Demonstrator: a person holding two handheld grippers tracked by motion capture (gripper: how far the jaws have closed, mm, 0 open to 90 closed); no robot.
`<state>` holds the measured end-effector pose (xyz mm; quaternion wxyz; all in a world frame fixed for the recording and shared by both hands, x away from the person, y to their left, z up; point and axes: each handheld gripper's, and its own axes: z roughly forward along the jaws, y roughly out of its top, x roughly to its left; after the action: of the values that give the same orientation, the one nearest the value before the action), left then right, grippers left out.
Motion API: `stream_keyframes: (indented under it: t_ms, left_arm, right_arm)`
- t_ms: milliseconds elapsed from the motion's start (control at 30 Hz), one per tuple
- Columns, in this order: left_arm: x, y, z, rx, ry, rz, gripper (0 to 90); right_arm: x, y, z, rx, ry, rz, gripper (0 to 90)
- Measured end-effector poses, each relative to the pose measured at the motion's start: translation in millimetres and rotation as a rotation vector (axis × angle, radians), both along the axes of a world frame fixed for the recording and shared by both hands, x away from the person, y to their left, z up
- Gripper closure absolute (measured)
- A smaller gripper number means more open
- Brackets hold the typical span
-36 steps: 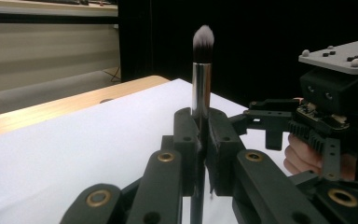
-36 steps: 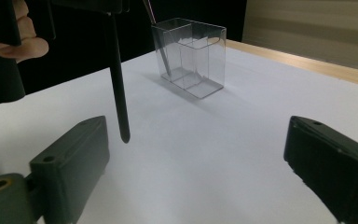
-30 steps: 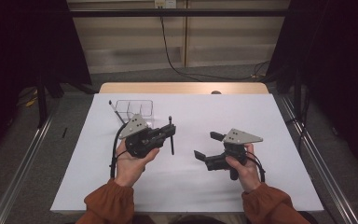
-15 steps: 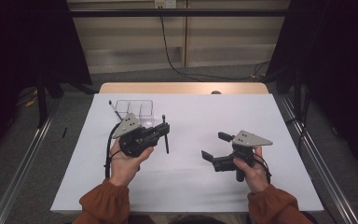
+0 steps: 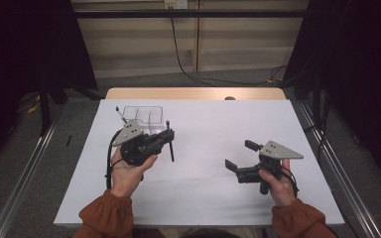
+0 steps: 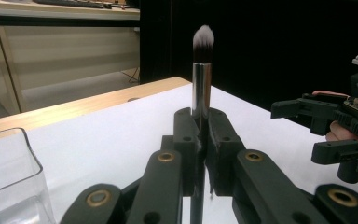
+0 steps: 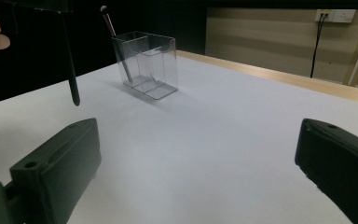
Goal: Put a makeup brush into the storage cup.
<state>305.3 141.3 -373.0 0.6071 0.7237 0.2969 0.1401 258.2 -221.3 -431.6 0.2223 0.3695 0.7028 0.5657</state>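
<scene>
A makeup brush [image 6: 203,70] stands upright, bristles up, clamped by its handle in the closed jaws of the left gripper [image 5: 164,138], held above the white table [image 5: 208,198] just in front of a clear organizer [image 7: 147,63] that holds a second brush [image 7: 114,37]. The right gripper [image 5: 238,154], its jaws having just been opening, is spread wide and empty, well apart to the right.

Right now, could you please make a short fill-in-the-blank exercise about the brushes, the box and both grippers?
1. The left gripper is shut on a makeup ____.
2. The right gripper has its jaws ____, with nothing between them.
3. The clear organizer holds ____ brush already.

Missing words: brush; open; one
</scene>
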Motion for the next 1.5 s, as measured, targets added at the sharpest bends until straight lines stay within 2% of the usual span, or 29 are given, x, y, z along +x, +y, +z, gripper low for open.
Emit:
stream_keyframes:
  t_ms: [300,567,633,1067,1233,1300,1500]
  left_arm:
    - [2.3,11.1,1.8,0.002,-0.004,0.023,84.1]
    - [6.2,24.9,5.6,-0.001,-0.011,0.061,84.1]
    - [7.6,27.4,6.3,0.005,-0.014,0.067,84.1]
    - [12.5,41.6,11.4,0.014,-0.019,0.1,84.1]
    - [14.2,46.3,13.5,0.016,-0.023,0.113,84.1]
    - [14.7,48.0,14.5,0.016,-0.023,0.117,84.1]
    - [17.1,53.5,18.0,0.024,-0.034,0.131,84.1]
  right_arm:
    - [-5.4,-12.1,0.5,0.006,-0.018,-0.032,0.0]
    - [-11.9,-25.2,-1.0,0.01,-0.018,-0.072,0.0]
    - [-13.0,-28.8,-2.1,0.026,-0.012,-0.079,0.0]
    - [-20.8,-47.7,-5.1,0.004,-0.024,-0.147,0.5]
    - [-24.3,-54.6,-8.9,0.014,-0.011,-0.174,1.8]
    - [-25.9,-56.6,-10.6,-0.018,-0.015,-0.185,1.7]
    - [-29.3,-62.3,-11.2,-0.009,-0.024,-0.196,1.4]
